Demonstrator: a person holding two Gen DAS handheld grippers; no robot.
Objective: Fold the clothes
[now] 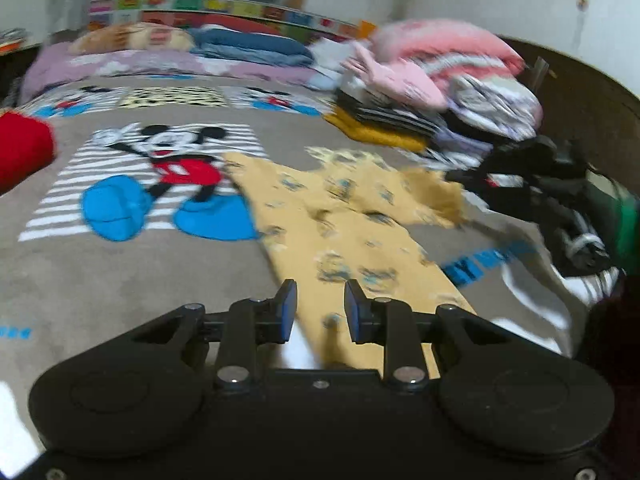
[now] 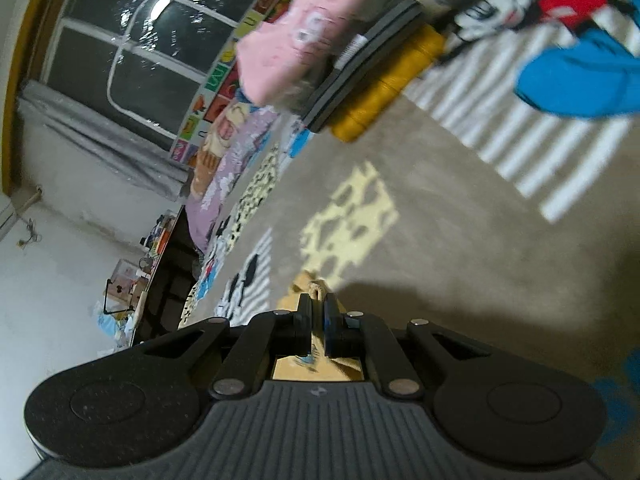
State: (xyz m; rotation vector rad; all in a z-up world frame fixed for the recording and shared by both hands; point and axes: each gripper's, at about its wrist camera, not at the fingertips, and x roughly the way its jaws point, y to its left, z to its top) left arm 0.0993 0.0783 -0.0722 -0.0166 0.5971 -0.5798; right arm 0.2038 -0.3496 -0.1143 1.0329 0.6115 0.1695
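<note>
A yellow garment [image 1: 340, 220] with small printed figures lies spread on the grey Mickey Mouse blanket [image 1: 140, 280] that covers the bed. My left gripper [image 1: 320, 304] hovers over its near end, open, its blue pads apart with nothing pinched between them. In the right wrist view my right gripper [image 2: 318, 304] is shut on a bunched edge of the yellow garment [image 2: 316, 364], and a little fold of cloth pokes out above the pads. The camera is rolled, so the blanket [image 2: 440, 220] runs slanted across that view.
A stack of folded clothes [image 1: 380, 120], pink on top and mustard at the bottom [image 2: 380, 72], stands at the back right. A heap of dark clothes [image 1: 540, 184] lies at the right. A red item [image 1: 20, 148] sits at the left edge. Pillows and bedding [image 1: 248, 46] line the head of the bed.
</note>
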